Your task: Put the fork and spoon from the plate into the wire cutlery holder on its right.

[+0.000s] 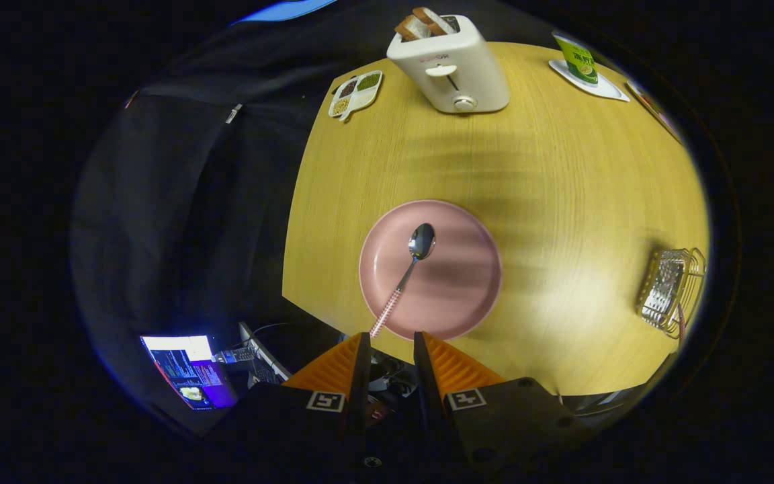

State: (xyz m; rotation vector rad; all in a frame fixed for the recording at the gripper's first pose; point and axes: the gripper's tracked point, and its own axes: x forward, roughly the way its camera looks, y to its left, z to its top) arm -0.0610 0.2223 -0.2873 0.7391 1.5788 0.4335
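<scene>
A pink round plate (461, 296) lies on the wooden table just ahead of my fingers. A spoon (408, 269) rests on it, its metal bowl toward the plate's middle and its pink-and-white handle reaching over the near rim toward my left finger. The wire cutlery holder (670, 290) stands on the table far to the plate's right, with a pink handle sticking out of it. My gripper (391, 344) hovers above the plate's near rim, open by a narrow gap, with nothing between its fingers.
A white toaster (451, 67) with bread slices stands at the table's far side. A divided snack tray (356, 93) lies to its left and a green carton (578, 59) on a white coaster to its right. A lit screen (189, 370) sits below the table's near left edge.
</scene>
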